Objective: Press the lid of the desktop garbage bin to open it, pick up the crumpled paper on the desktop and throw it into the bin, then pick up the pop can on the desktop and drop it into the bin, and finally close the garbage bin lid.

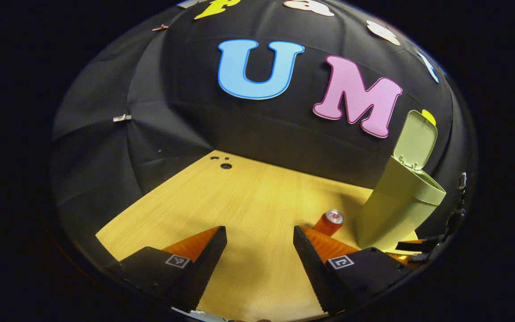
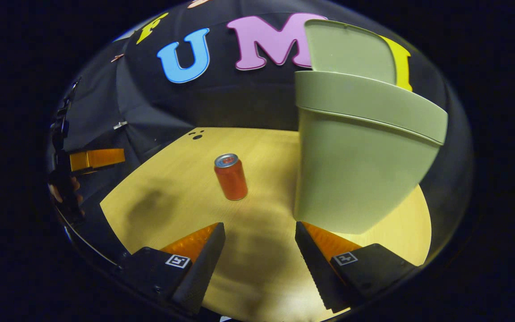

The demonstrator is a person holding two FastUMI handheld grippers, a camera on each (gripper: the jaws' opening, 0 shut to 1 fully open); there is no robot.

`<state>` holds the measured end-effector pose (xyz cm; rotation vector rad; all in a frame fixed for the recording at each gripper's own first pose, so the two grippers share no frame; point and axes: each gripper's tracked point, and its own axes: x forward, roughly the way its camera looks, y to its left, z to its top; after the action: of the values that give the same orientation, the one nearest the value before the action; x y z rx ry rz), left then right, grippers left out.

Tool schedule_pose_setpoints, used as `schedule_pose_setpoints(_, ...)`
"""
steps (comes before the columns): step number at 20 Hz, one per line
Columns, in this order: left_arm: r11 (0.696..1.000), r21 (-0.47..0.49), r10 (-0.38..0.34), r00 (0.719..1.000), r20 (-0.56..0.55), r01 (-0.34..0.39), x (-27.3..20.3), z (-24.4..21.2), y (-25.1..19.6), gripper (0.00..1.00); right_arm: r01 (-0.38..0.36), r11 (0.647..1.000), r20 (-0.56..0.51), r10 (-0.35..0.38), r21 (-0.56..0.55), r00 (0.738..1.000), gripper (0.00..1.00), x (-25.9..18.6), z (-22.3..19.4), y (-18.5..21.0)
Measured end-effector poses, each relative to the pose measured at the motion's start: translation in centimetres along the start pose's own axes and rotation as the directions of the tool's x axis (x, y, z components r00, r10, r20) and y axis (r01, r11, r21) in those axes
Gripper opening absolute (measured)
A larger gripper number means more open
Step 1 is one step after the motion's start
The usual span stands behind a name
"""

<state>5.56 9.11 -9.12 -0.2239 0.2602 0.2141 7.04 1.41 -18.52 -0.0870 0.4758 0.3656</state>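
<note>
In the left gripper view, the left gripper (image 1: pixel 259 250) hangs above the pale wooden tabletop (image 1: pixel 239 197) with its two fingers wide apart, and nothing is between them. Past its right finger stands the small orange pop can (image 1: pixel 329 222) with a silver top, upright on the table. Just to the right of the can is the pale green plastic desktop garbage bin (image 1: pixel 396 210). Its hinged green lid (image 1: pixel 415 139) is raised and leans back toward the black cloth wall (image 1: pixel 172 120). A few small dark holes (image 1: pixel 225 165) are in the tabletop near the far edge. At the right edge of this view a part of the other gripper is visible, but it is too small to tell more.

In the right gripper view, the right gripper (image 2: pixel 259 248) also has its fingers apart and holds nothing. The bin (image 2: pixel 356 170) is close, above the right finger, with the lid (image 2: pixel 349 49) up. The can (image 2: pixel 231 177) stands free on the table, to the left of the bin and apart from it. At the far left edge the other gripper (image 2: pixel 96 158) shows, with a hand (image 2: pixel 63 190) below it. Whether the crumpled paper is inside the bin I cannot tell.
</note>
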Motion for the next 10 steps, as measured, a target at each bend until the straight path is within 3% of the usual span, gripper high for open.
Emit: schedule_pose_setpoints(10, 0.990, -0.078, 0.108, 0.991, -0.075, -0.114, -2.7, -5.2, 4.6, 0.96, -0.068, 0.996, -0.041, 0.065, -0.066, 0.997, 0.99, 7.3, 2.4, 4.6)
